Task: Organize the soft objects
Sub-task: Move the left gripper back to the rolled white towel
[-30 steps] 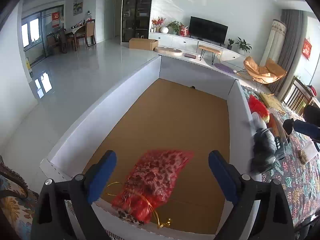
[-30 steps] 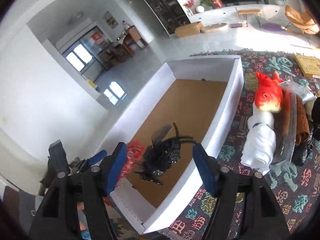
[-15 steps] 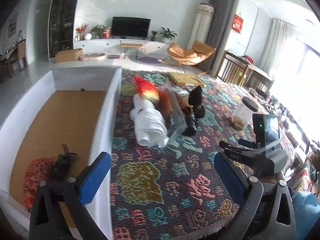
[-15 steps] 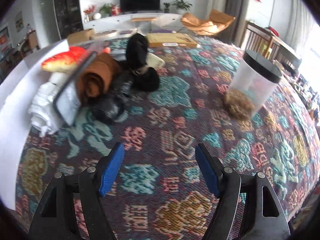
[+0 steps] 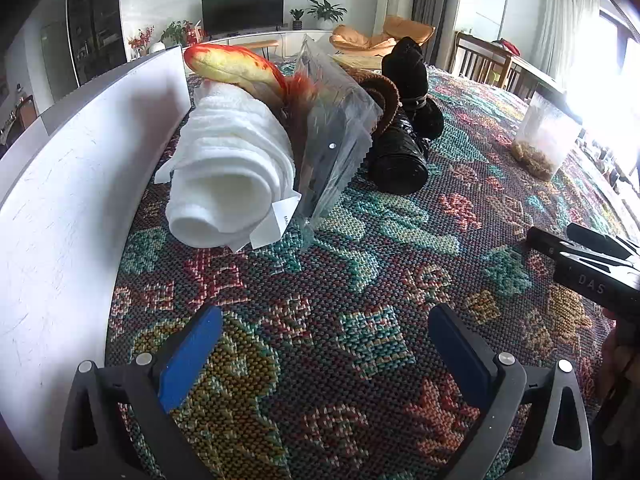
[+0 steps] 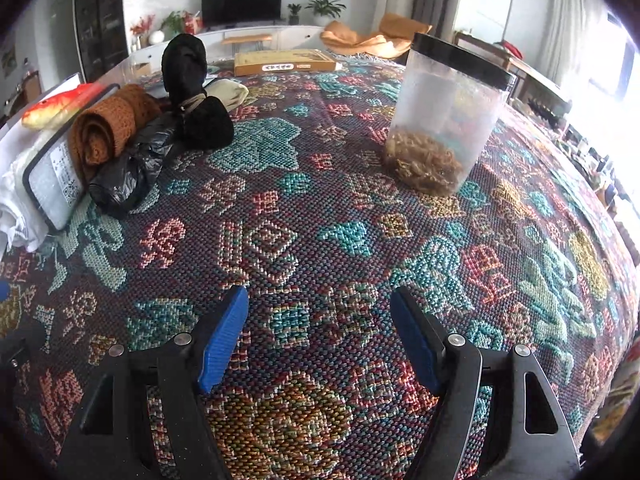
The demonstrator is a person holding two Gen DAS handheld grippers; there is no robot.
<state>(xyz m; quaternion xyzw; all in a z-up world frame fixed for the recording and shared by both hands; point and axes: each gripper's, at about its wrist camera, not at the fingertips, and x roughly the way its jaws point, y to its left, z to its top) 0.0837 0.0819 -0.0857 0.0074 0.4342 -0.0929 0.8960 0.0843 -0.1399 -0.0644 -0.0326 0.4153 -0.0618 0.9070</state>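
A pile of soft objects lies on the patterned tablecloth [image 5: 360, 264]. It holds a rolled white towel [image 5: 228, 160], a red-and-yellow plush fish [image 5: 236, 66], a clear plastic bag [image 5: 336, 128], a brown knitted roll [image 6: 108, 132], a black plastic bundle [image 5: 400, 156] and a black plush toy [image 5: 408, 76]. My left gripper [image 5: 326, 352] is open and empty, low over the cloth in front of the towel. My right gripper [image 6: 320, 336] is open and empty over the cloth's middle; its body shows in the left wrist view [image 5: 592, 272].
The white wall of the box [image 5: 68, 208] stands to the left of the pile. A clear jar with a black lid and brown fibres [image 6: 444, 116] stands right of the pile. A flat yellow box [image 6: 286, 63] lies at the far side.
Both grippers have left the box, where the red pouch and black item were dropped. They swung right and now sit low over the cloth, closer to the pile and the jar.
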